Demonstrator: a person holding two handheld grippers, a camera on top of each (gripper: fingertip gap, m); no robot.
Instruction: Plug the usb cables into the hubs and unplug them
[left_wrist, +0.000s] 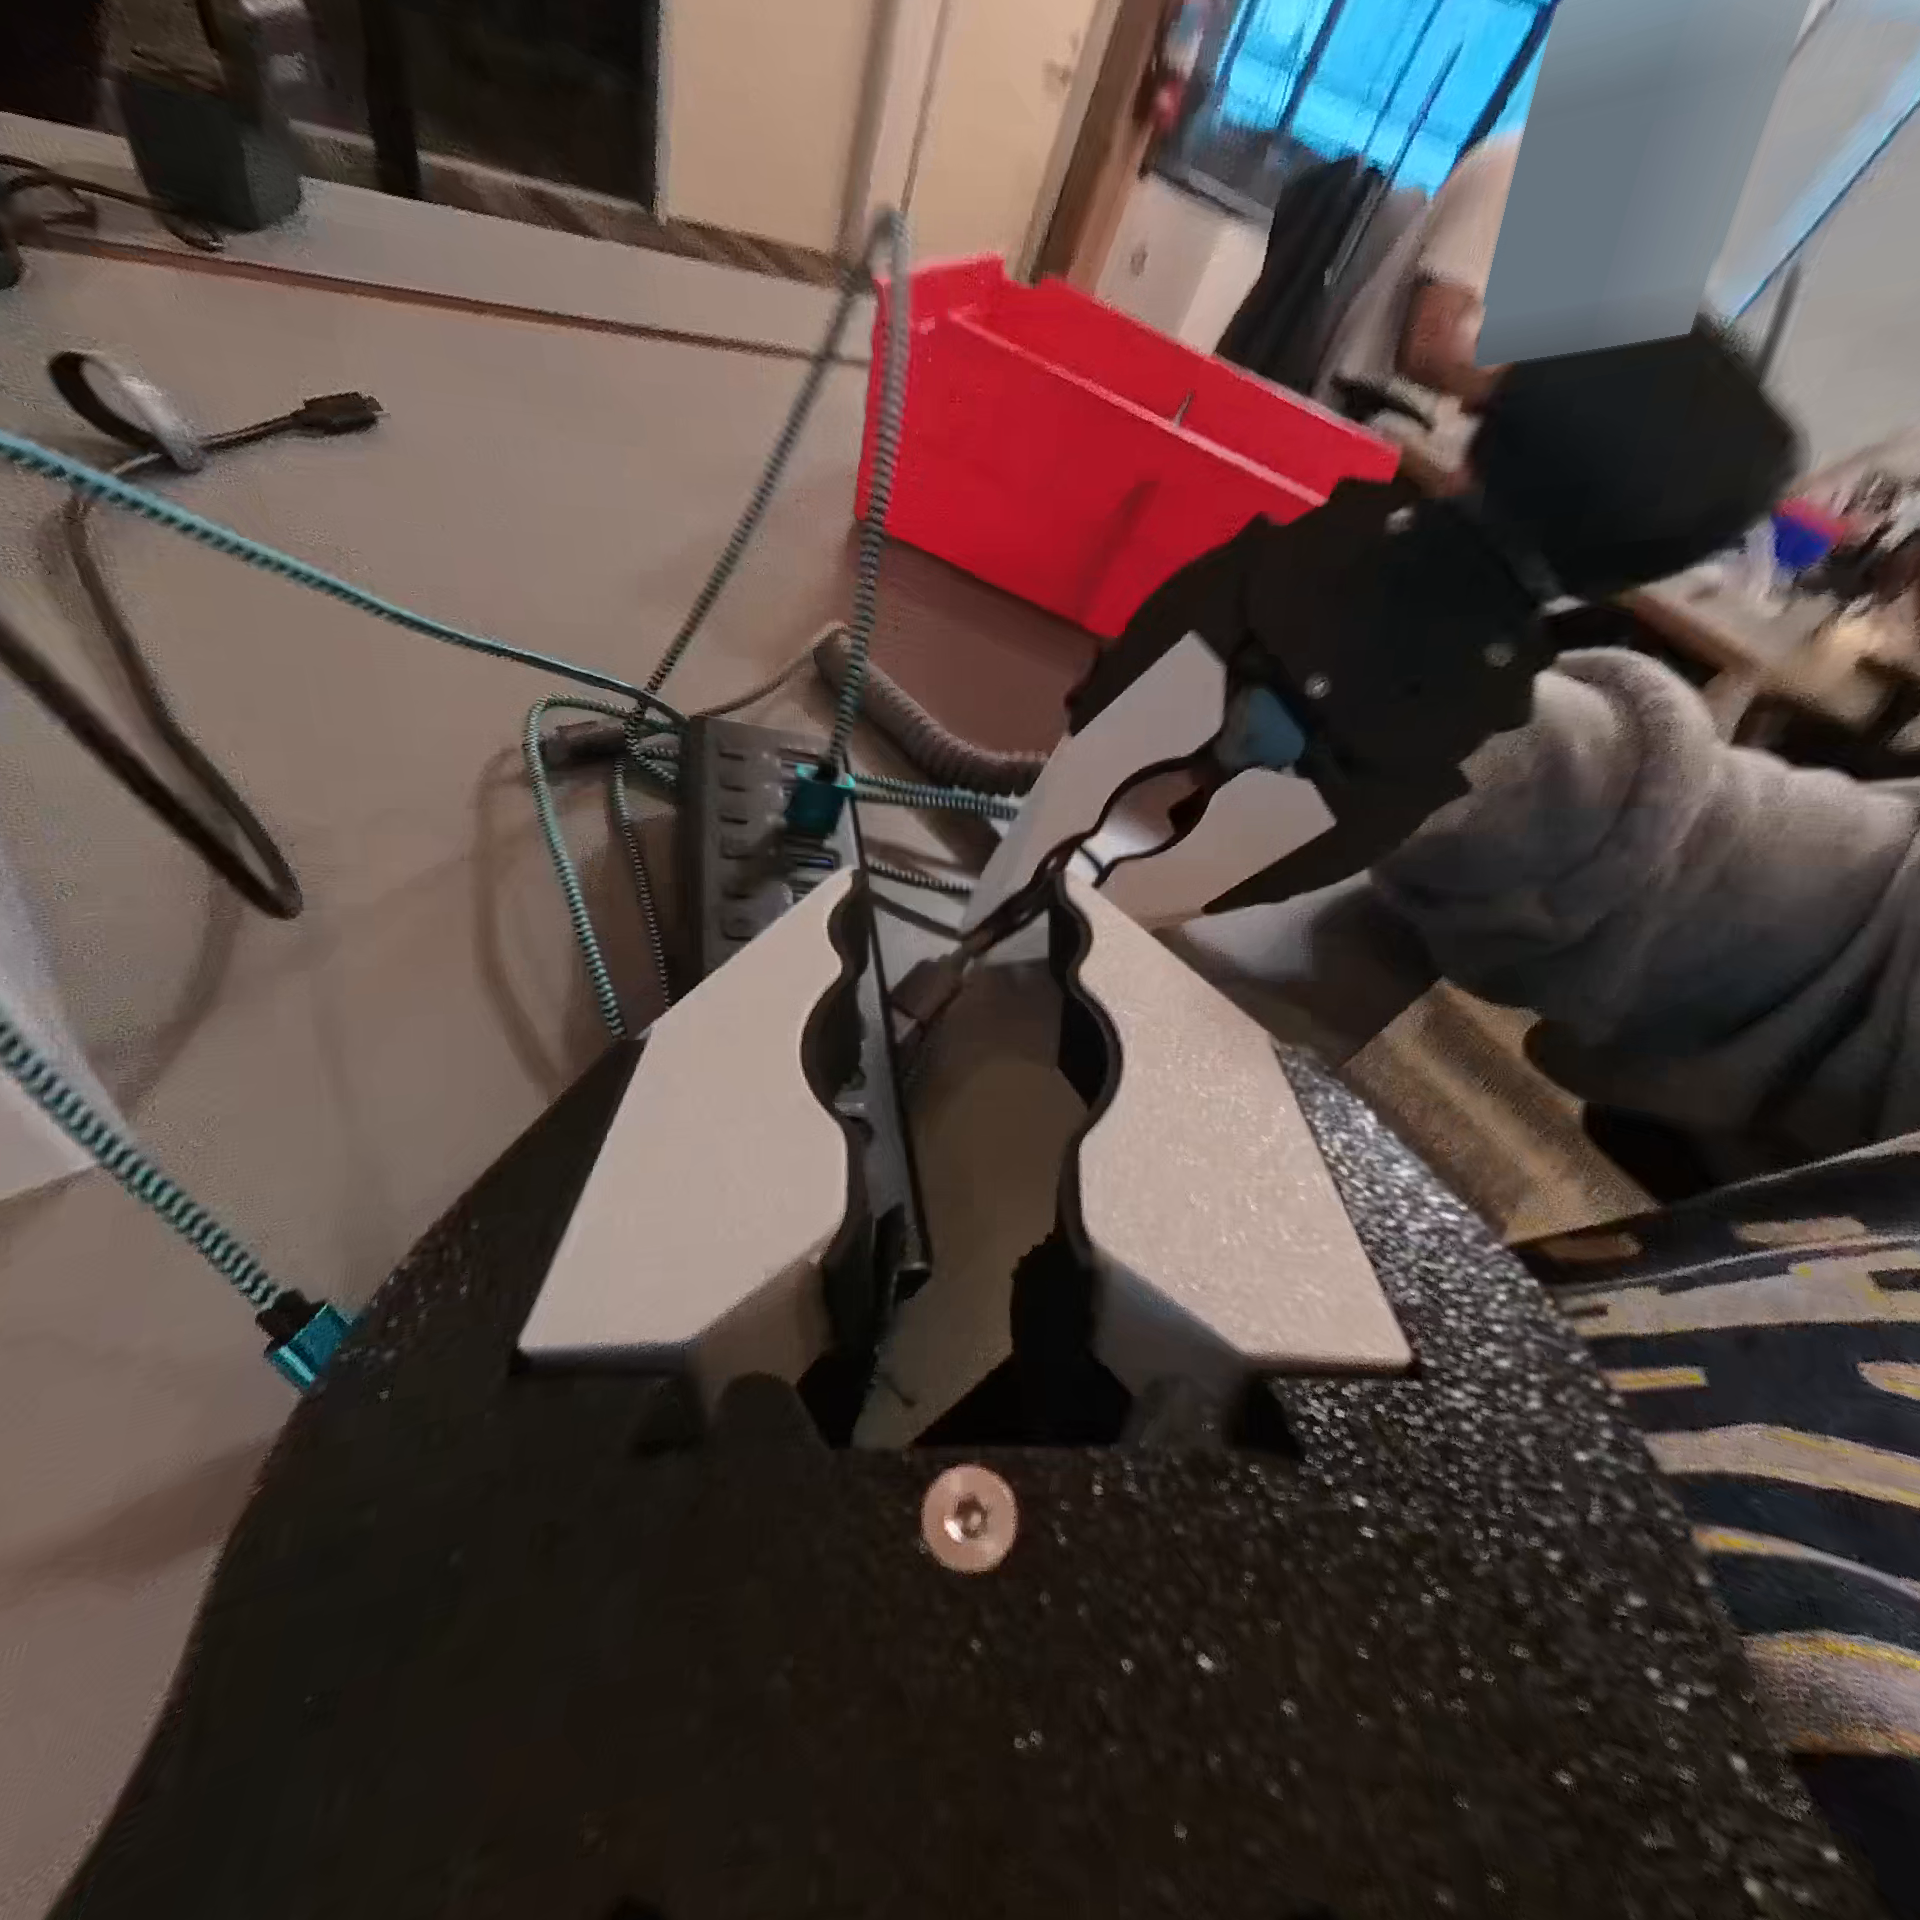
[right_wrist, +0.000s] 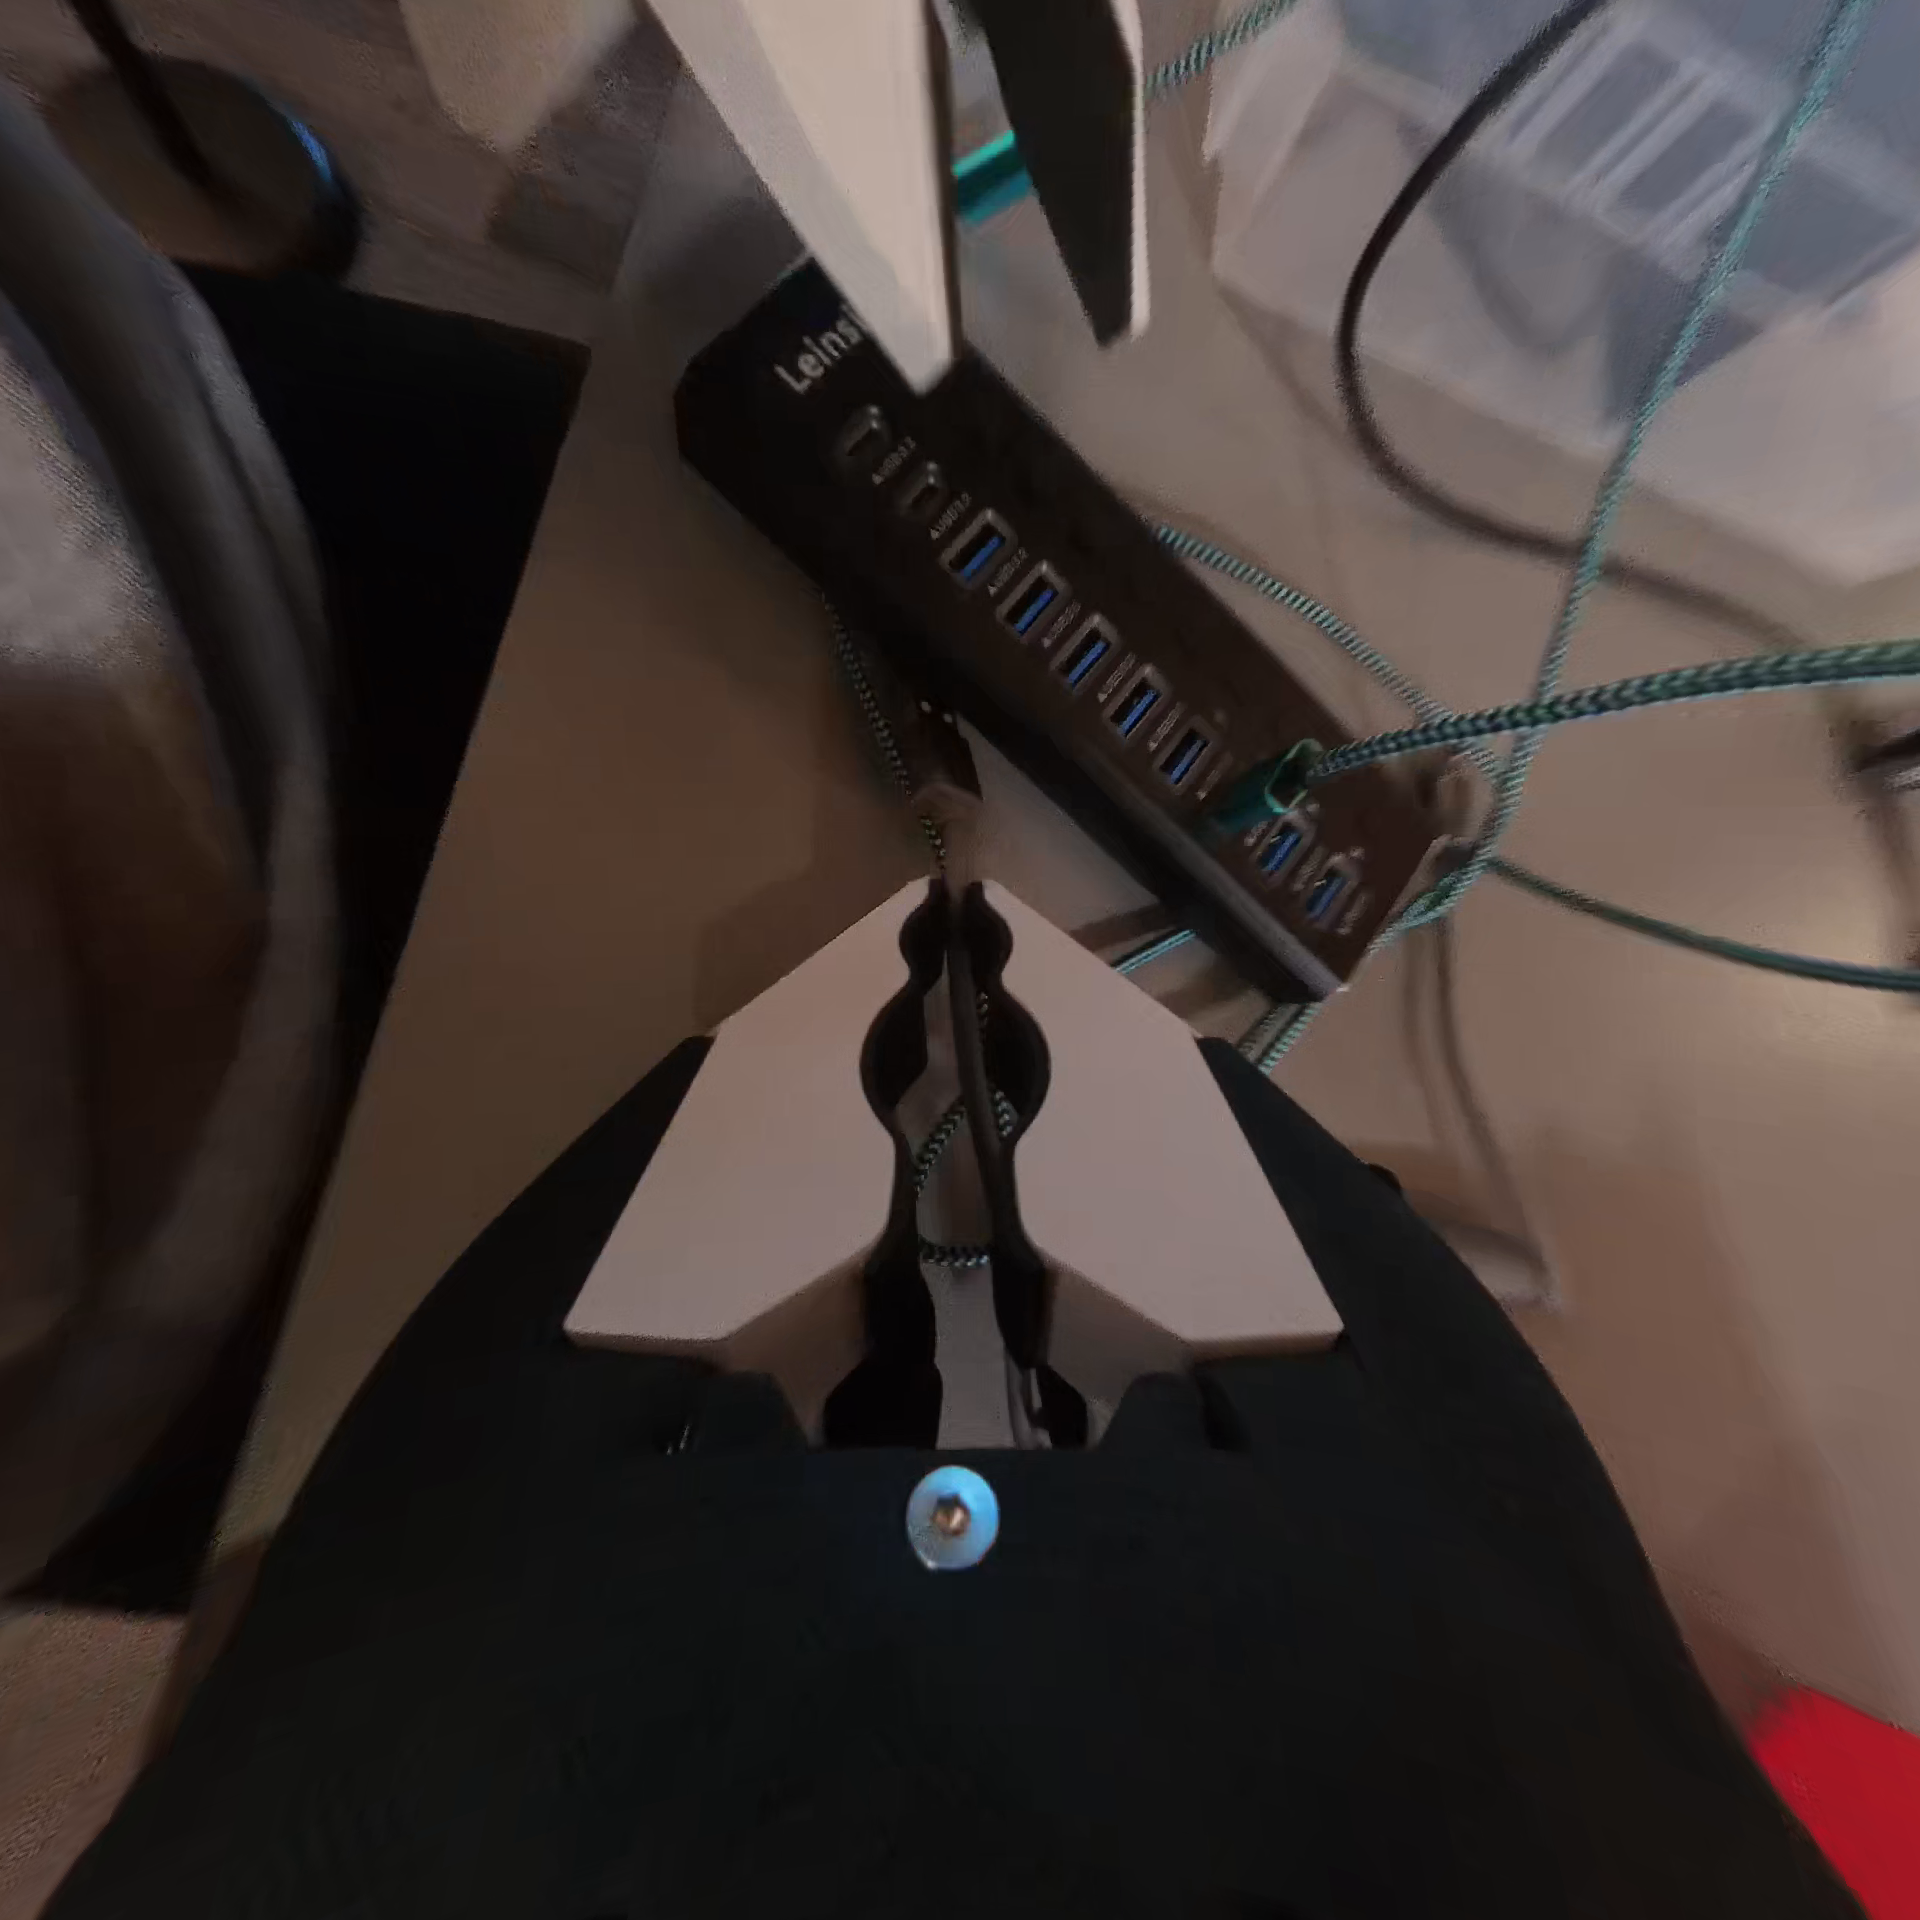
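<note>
With the long black hub (right_wrist: 1049, 634) lying diagonally just beyond its tips, port row running lower right, right gripper (right_wrist: 954, 894) clenched on a braided cable (right_wrist: 940, 842), plug ahead; left gripper (left_wrist: 961, 914) parted, hovering over the hub's far end

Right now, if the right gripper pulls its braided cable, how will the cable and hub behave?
The braided cable looks floppy, bending between the right gripper fingers. The slim hub seems light; it may slide unless the left gripper steadies it.
</note>
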